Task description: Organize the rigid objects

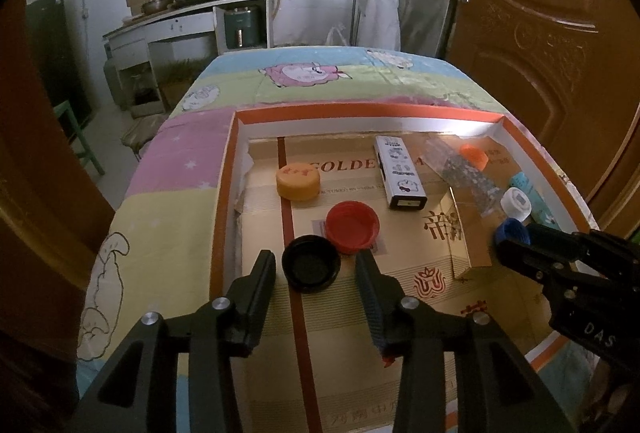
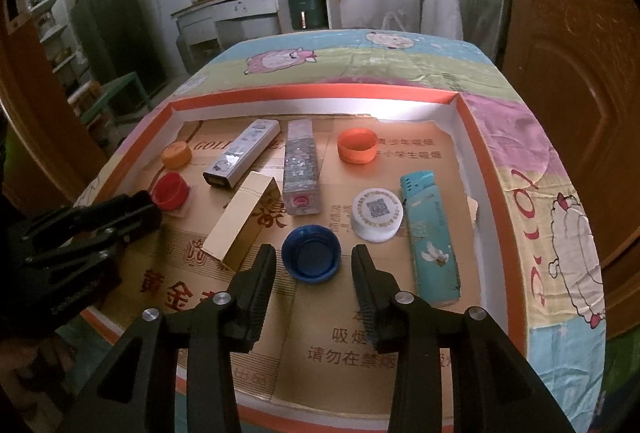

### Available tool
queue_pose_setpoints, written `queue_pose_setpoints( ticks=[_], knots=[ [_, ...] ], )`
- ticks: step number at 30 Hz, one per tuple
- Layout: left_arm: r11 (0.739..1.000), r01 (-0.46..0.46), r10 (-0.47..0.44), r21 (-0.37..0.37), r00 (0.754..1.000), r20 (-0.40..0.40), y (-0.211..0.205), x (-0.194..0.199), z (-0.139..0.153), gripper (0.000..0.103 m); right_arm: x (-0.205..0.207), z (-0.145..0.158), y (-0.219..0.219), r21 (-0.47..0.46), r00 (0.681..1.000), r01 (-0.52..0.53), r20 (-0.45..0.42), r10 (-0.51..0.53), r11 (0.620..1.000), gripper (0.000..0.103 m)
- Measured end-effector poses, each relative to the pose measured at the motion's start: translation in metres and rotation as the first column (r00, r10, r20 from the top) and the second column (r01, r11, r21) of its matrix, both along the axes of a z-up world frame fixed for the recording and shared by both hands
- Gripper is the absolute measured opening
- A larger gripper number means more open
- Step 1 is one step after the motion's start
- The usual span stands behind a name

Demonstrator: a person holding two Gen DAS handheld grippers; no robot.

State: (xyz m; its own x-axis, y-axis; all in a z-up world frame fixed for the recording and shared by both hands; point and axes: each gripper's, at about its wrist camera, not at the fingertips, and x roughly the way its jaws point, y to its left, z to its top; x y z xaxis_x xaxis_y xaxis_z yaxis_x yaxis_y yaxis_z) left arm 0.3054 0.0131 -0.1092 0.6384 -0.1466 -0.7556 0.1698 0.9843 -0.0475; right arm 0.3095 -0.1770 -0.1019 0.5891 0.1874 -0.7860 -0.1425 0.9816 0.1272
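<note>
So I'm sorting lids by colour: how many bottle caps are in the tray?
6: black cap between left gripper fingers, red, yellow far left, orange far right, white, blue between right gripper fingers.

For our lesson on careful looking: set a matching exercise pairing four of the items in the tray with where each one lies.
Column 1
1. black cap
2. blue cap
3. orange cap
4. teal lighter

Column 2
a. along the tray's right wall, in the right wrist view
b. between the left gripper's open fingers
c. near the tray's far wall
d. between the right gripper's open fingers

Pairs: 1-b, 2-d, 3-c, 4-a
</note>
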Motion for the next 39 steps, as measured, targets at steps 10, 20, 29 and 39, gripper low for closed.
queue_pose_setpoints(
  ticks=[10,20,29,39],
  knots=[
    [1.000,0.007,-0.007,-0.024,1.000,0.013,0.001,-0.015,0.011,0.042,-0.009,0.009,-0.003,-0.009,1.000,0.022,0.019,-0.021,1.000,0.052],
    [0.999,-0.002,0.005,-0.053,0.999,0.054,-0.001,-0.047,0.032,0.042,-0.035,0.025,0.000,-0.011,0.997,0.044,0.057,-0.043,0.999,0.054],
    [0.997,-0.007,0.014,-0.074,0.995,0.098,0.003,-0.074,0.049,0.060,-0.068,0.046,0.006,-0.015,0.992,0.071,0.107,-0.069,0.997,0.060],
    [0.997,-0.008,0.021,-0.083,0.988,0.153,0.002,-0.107,0.072,0.060,-0.105,0.069,0.011,-0.051,0.979,0.130,0.167,-0.120,0.990,0.061]
  ],
)
